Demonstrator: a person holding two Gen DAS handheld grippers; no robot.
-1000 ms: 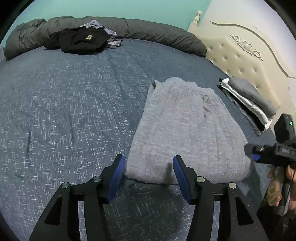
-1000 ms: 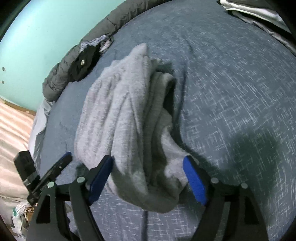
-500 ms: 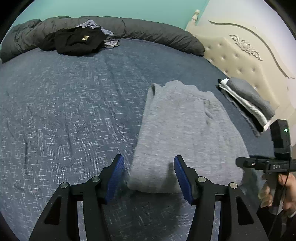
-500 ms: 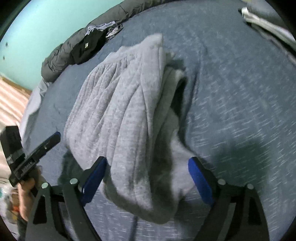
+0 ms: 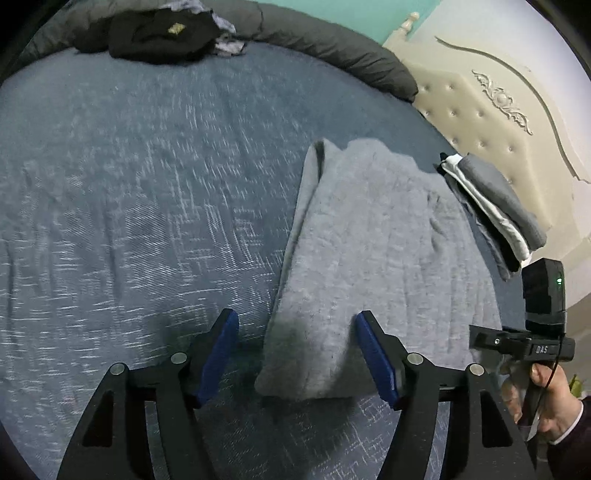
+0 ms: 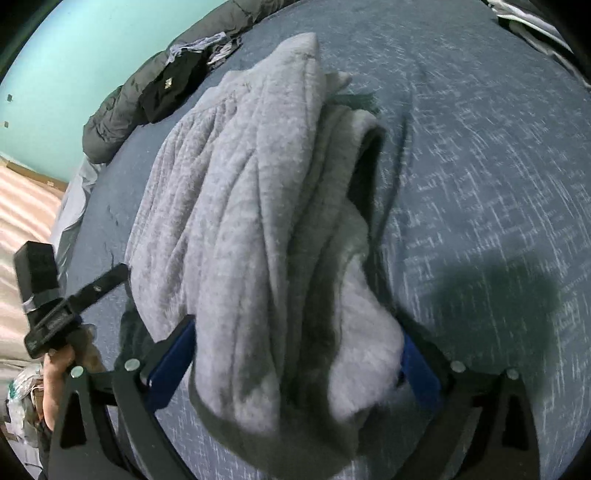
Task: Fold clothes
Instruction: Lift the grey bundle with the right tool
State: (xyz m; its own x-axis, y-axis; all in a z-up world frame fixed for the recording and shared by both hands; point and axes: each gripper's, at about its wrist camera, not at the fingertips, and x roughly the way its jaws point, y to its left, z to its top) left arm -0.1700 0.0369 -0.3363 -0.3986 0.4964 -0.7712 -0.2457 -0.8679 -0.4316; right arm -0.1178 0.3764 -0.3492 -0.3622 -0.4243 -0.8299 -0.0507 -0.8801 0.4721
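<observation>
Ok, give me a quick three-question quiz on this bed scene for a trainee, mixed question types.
1. True or false: the left gripper is shut on the grey garment.
2. Where is the folded stack? A) beside the headboard B) on the floor
3. Fill in: the black garment lies at the ___ edge of the bed.

Key: 1 false, its jaws are open; 2 A; 3 far.

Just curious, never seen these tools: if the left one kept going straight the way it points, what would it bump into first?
Most likely the near edge of the light grey fleece garment on the blue bedspread; it lies between the open left gripper fingers, though depth is unclear.
</observation>
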